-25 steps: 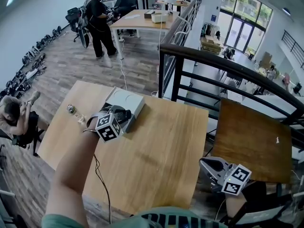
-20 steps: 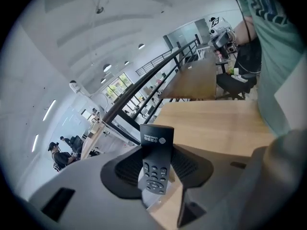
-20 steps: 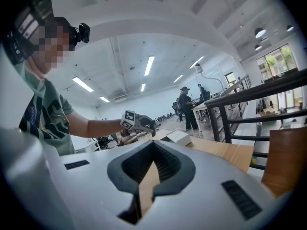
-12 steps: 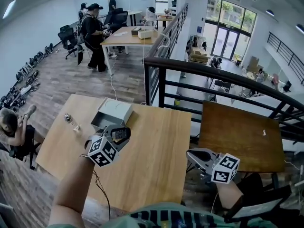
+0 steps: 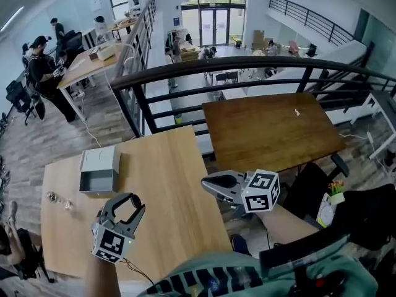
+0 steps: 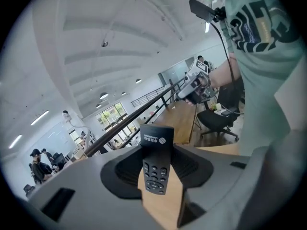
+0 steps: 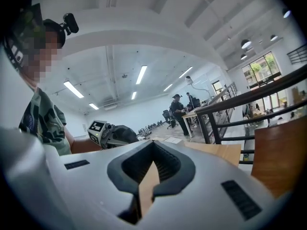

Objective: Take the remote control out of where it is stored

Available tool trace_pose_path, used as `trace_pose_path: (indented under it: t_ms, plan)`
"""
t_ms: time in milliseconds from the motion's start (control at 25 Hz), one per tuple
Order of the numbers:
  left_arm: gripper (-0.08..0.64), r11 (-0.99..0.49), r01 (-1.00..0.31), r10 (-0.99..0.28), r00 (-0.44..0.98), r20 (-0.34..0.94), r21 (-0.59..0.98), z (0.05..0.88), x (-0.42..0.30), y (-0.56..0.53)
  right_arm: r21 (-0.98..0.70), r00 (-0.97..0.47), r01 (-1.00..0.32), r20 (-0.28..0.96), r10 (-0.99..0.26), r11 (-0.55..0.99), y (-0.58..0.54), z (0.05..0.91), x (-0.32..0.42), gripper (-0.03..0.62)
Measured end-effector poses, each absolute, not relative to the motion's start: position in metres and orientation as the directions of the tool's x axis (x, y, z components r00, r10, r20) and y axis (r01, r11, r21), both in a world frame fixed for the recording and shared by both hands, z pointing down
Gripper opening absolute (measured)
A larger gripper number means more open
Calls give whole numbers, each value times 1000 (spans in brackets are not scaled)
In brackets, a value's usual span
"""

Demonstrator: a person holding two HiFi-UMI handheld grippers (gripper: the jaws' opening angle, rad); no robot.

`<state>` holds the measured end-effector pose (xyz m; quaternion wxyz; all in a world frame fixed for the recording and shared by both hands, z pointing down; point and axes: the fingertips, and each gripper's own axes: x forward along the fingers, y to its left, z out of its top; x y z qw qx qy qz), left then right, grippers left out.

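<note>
The left gripper (image 5: 122, 208), at the lower left of the head view over the light table (image 5: 173, 184), gives no clear sight of its load from above. Its own view shows the remote control (image 6: 155, 169) at frame centre, clamped between the jaws. It is slim and black with rows of buttons (white print on the far end). The right gripper (image 5: 209, 183) is pinched closed on nothing.

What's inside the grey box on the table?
Nothing visible: the open compartment of the grey box looks empty. The part under its top is covered. The remote is clamped in the left gripper.
</note>
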<state>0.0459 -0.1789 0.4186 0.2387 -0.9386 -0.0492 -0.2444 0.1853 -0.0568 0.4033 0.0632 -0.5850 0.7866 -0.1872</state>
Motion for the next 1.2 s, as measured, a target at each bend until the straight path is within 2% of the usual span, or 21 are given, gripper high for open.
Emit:
trace_pose_path:
  t_ms: [200, 560, 840, 1200]
  plan:
    - [184, -876, 251, 35, 885, 465, -411, 413, 50, -129, -381, -299, -893, 105, -949, 240, -26, 400, 178, -6]
    - [184, -917, 92, -103, 885, 454, -388, 397, 60, -12, -351, -457, -843, 70, -886, 408, 51, 374, 209, -6]
    - [184, -894, -35, -249, 867, 431, -447, 371, 42, 19, -323, -543, -803, 46, -839, 502, 60, 361, 214, -6]
    - [184, -881, -85, -269, 900, 344, -465, 336, 25, 31, -262, -536, -815, 4, -844, 516, 64, 318, 212, -5]
